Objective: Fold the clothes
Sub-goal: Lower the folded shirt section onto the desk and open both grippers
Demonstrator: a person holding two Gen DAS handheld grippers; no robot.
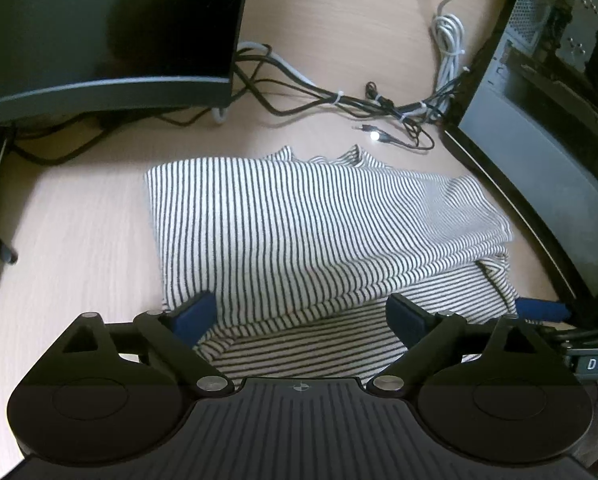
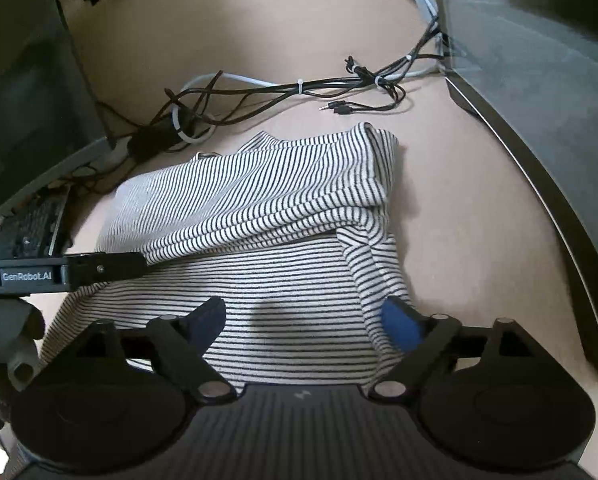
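Observation:
A black-and-white striped garment lies partly folded on the light wooden desk, its far part doubled over the near part. It also shows in the right wrist view. My left gripper is open, its blue pads straddling the garment's near-left part just above the cloth. My right gripper is open over the garment's near-right part; its right pad sits by a folded sleeve edge. Neither holds cloth. The left gripper's body appears at the left of the right wrist view.
A dark monitor stands at the far left. A computer case stands at the right, close to the garment. Tangled black and white cables lie behind the garment. A keyboard lies under the monitor.

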